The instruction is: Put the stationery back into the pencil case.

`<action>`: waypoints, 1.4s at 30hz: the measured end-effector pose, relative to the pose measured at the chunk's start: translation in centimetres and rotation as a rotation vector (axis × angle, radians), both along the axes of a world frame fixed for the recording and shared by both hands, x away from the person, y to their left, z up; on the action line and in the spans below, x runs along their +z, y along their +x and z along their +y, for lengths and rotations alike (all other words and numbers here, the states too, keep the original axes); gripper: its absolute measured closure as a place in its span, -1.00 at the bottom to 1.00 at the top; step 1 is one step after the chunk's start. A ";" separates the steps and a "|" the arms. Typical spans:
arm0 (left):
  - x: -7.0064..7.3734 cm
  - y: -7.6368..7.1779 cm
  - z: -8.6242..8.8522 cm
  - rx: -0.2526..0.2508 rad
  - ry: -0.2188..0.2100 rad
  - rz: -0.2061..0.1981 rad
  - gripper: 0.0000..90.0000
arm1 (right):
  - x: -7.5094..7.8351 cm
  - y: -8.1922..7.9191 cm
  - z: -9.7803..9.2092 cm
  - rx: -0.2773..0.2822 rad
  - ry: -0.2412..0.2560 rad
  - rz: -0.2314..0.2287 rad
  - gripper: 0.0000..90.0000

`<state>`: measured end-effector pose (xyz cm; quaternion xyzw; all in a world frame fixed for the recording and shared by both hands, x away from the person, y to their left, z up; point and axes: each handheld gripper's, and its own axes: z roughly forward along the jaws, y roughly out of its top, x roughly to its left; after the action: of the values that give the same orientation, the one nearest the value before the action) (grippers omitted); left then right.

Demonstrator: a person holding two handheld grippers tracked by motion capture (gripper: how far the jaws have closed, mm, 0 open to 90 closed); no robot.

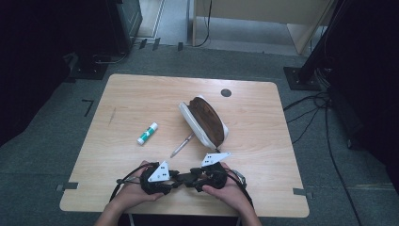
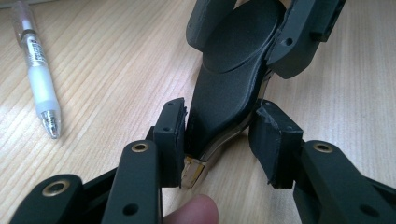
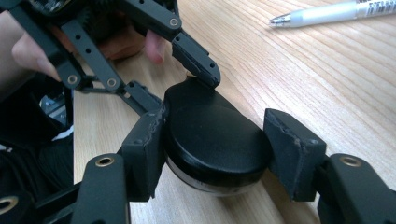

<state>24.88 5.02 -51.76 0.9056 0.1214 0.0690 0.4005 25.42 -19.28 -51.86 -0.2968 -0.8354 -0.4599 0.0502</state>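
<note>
A black stapler (image 1: 188, 178) with a metal underside lies low over the table's near edge, held between both grippers. My left gripper (image 2: 219, 126) is shut on its narrow end, pads (image 2: 170, 135) pressed against both sides. My right gripper (image 3: 215, 140) is shut on the round, wide end of the stapler (image 3: 210, 135). In the high view the left gripper (image 1: 175, 181) and right gripper (image 1: 201, 176) point at each other, tips nearly meeting. A fingertip shows under the left gripper's jaws.
A clear pen (image 1: 182, 145) lies just beyond the grippers, the same pen (image 2: 39, 79) being left of the stapler in the left gripper view. A white pencil case (image 1: 204, 121) with a brown inside lies open mid-table. A glue stick (image 1: 147, 133) lies left of it.
</note>
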 end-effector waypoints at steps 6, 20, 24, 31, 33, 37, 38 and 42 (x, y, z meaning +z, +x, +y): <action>0.1 0.2 0.3 0.000 -0.005 0.025 0.29 | 0.1 -0.7 -0.1 0.042 -0.024 -0.134 -0.08; 0.4 0.7 0.8 0.010 -0.038 0.088 0.44 | -0.2 -1.5 -0.7 0.096 -0.138 -0.358 0.36; 0.5 0.9 1.1 0.006 -0.054 0.108 0.66 | -0.2 -1.6 -0.7 0.092 -0.152 -0.371 0.47; 0.3 0.3 0.8 -0.064 -0.047 0.054 0.75 | -0.1 -1.3 -0.8 0.090 -0.102 -0.328 0.41; 0.2 0.3 0.8 -0.080 -0.049 0.054 0.75 | -0.1 -1.3 -0.8 0.107 -0.091 -0.324 0.38; 0.2 0.4 1.0 -0.075 -0.052 0.072 0.71 | -0.1 -1.5 -0.6 0.125 -0.110 -0.337 0.45; 0.2 0.5 0.9 -0.057 -0.045 0.054 0.66 | -0.1 -1.5 -0.6 0.133 -0.110 -0.334 0.54; 0.1 0.5 0.9 -0.038 -0.033 0.048 0.49 | 0.1 -1.8 -0.7 0.171 -0.105 -0.321 0.63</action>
<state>25.38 5.92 -51.68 0.9025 0.1148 0.0374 0.4134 23.60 -19.93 -51.75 -0.1498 -0.8776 -0.4513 -0.0603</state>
